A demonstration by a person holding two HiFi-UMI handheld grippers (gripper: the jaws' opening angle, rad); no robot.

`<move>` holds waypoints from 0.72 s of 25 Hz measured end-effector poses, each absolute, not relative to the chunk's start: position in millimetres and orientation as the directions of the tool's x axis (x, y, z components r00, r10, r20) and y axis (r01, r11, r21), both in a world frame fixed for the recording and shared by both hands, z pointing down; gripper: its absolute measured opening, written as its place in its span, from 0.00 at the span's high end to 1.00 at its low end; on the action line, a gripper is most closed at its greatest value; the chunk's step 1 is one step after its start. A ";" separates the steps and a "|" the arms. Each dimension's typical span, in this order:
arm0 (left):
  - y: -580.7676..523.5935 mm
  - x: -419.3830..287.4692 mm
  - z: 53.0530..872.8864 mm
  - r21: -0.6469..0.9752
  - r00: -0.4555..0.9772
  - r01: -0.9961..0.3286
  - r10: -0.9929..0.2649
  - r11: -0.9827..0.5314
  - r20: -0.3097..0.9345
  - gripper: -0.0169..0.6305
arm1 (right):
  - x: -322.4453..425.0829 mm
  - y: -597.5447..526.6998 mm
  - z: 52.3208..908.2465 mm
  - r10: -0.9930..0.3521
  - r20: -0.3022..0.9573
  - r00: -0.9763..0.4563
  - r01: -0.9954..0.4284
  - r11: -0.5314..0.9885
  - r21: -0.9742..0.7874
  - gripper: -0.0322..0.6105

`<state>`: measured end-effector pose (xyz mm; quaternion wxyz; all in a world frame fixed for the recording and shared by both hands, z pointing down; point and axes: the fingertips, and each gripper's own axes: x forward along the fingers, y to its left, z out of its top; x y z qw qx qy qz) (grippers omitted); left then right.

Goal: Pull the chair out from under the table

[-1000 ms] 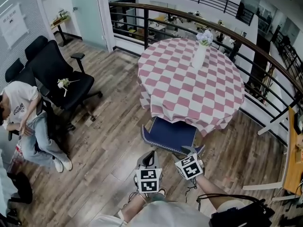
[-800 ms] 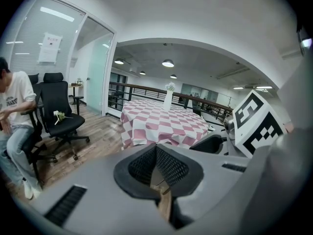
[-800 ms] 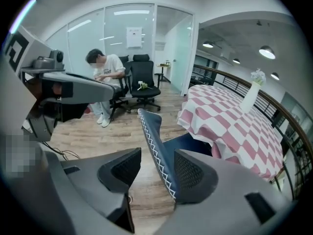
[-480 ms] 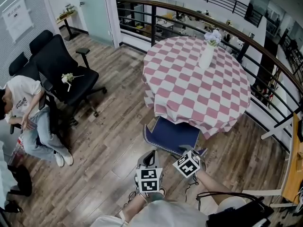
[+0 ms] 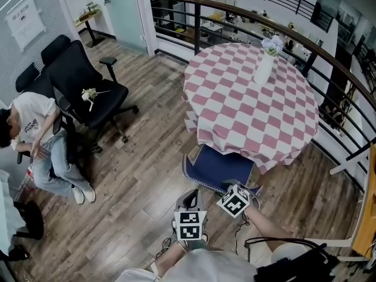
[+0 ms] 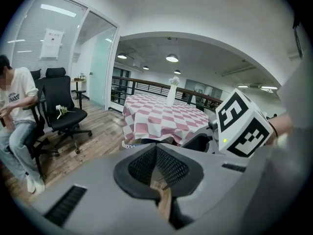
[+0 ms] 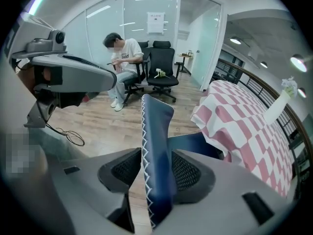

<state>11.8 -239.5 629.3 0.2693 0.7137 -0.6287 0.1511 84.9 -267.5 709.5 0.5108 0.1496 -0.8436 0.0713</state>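
Head view, table: a round table [image 5: 252,107] under a pink-and-white checked cloth, with a white vase [image 5: 263,69] of flowers on top and a curved railing [image 5: 329,57] behind it.
Head view, chair: a blue chair [image 5: 220,166] stands at the table's near edge. Its seat is partly under the cloth and its back faces the person holding the grippers.
Head view, grippers: the left gripper [image 5: 188,198] is near the left corner of the chair's back; contact cannot be told. The right gripper [image 5: 233,187] sits at the back's top edge.
Head view, room: a black office chair [image 5: 82,81] stands well apart on the wooden floor, and a seated person [image 5: 41,134] is beside it.
Left gripper view, jaws: the left gripper [image 6: 157,153] has its mesh pads drawn together, with only a sliver of floor showing between them and nothing held.
Left gripper view, surroundings: the table [image 6: 156,114] is ahead and the right gripper's marker cube [image 6: 242,124] is at the right.
Right gripper view, jaws: the right gripper [image 7: 156,173] is clamped on the chair's back [image 7: 156,136], a blue edge with white zigzag stitching upright between the pads.
Right gripper view, surroundings: the table [image 7: 244,126] is at the right, and the left gripper [image 7: 63,77] is at the left.
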 end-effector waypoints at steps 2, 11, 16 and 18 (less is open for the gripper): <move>-239.4 12.1 632.8 0.195 0.166 -0.979 -0.810 -0.065 0.563 0.97 | 82.1 -267.8 713.0 -0.168 0.884 -0.436 -0.329 0.944 0.017 0.64; -241.2 6.8 643.0 0.196 0.168 -0.979 -0.789 -0.062 0.590 0.97 | 83.4 -272.5 729.1 -0.100 0.927 -0.363 -0.356 0.934 -0.038 0.65; -239.6 8.8 646.6 0.203 0.179 -0.977 -0.782 -0.069 0.597 0.97 | 83.6 -271.9 731.2 -0.100 0.934 -0.342 -0.337 0.941 -0.023 0.68; -239.8 10.1 647.8 0.207 0.185 -0.976 -0.780 -0.073 0.598 0.97 | 83.3 -271.3 732.6 -0.101 0.936 -0.338 -0.326 0.945 -0.015 0.71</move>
